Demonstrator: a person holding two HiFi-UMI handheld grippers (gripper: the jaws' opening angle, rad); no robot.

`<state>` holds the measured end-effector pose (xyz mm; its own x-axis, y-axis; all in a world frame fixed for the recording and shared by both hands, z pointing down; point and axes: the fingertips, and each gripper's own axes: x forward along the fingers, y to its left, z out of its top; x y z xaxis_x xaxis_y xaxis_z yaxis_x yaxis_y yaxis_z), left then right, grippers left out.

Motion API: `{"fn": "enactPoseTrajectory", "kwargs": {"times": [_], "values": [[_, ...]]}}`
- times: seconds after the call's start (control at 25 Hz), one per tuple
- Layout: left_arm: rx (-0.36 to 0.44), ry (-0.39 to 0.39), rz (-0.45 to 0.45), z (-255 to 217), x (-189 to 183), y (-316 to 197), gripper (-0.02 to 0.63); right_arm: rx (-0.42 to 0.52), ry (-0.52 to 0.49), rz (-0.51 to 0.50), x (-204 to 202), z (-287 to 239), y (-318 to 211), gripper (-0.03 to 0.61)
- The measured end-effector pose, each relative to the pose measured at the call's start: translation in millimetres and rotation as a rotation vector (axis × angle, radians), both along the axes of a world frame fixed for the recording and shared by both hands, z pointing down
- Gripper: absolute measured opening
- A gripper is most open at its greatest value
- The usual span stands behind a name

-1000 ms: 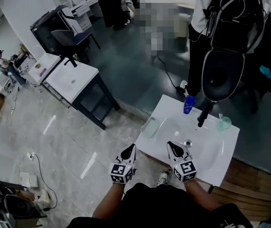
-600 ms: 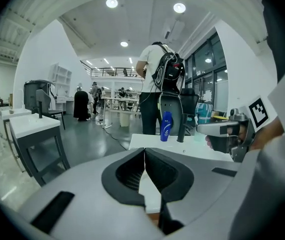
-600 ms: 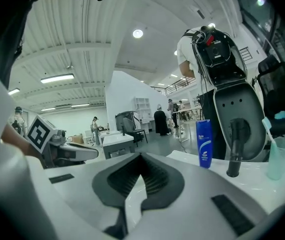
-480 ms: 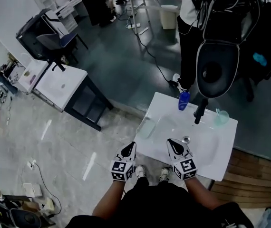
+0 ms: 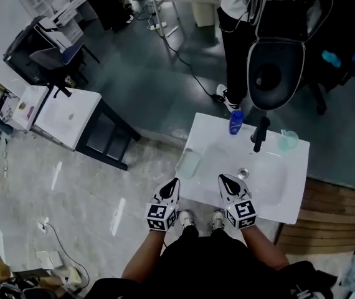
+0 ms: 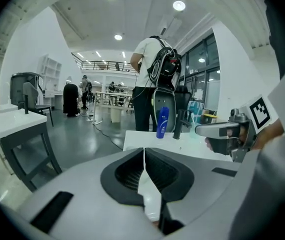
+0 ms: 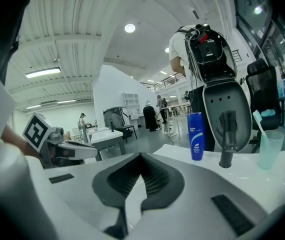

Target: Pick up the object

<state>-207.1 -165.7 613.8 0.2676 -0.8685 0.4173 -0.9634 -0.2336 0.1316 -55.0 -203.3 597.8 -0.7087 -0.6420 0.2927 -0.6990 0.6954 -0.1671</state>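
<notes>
Object for pickup: the task does not name it; the loose items on the washbasin [image 5: 293, 195] are a blue bottle [image 5: 235, 122], a cup [image 5: 288, 141] and a clear tray [image 5: 189, 164].
Clock reference: head view, 12 o'clock pointing away from the person.
Blue bottle position: upright at the far rim, 12 o'clock from the right gripper [image 5: 223, 179], well apart from it.
Cup position: far right corner, 2 o'clock from the right gripper; a thin stick stands in it.
Clear tray position: left rim of the basin, 1 o'clock from the left gripper [image 5: 175, 180], near but not touching.
Faucet [image 5: 260, 134]: fixed, between bottle and cup; not a pickup candidate.
Left gripper state: jaws closed tip to tip, nothing between them; held at the near left edge of the basin.
Right gripper state: jaws closed at the tips, nothing between them; held over the near edge, with the drain [image 5: 244, 174] at 2 o'clock.
Work done: none visible; every item stands untouched on the basin.
Work remaining: choose the item, open one claw, bring it to the item, close on it and lift.
Progress estimate: start of the approach.
</notes>
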Motion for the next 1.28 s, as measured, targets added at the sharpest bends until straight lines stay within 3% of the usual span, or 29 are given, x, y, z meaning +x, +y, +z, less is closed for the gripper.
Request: {"fn": "enactPoseTrajectory", "kwargs": {"times": [0.16,0.36,0.48,0.6,1.28], "values": [[-0.020,-0.023,0.008,12.1,-2.3,-6.8,0.025,-0.033,0.013,0.012,-4.7,11.2,-1.4,0.018],[-0.075,-0.017,0.037,30.4,1.3,-12.9,0.274,-0.059,0.031,0.020,-6.0,18.3,0.7,0.018],[-0.116,-0.005,0.025,45.1,0.2,-19.4,0.377,-0.074,0.042,0.029,-3.2,24.1,1.5,0.018],[-0.160,-0.004,0.025,60.8,-0.5,-27.2,0.435,-0.092,0.051,0.040,0.5,28.9,1.0,0.018],[-0.310,-0.114,0.111,114.6,11.0,-62.9,0.463,-0.130,0.059,0.073,6.5,39.3,-20.4,0.018]]}}
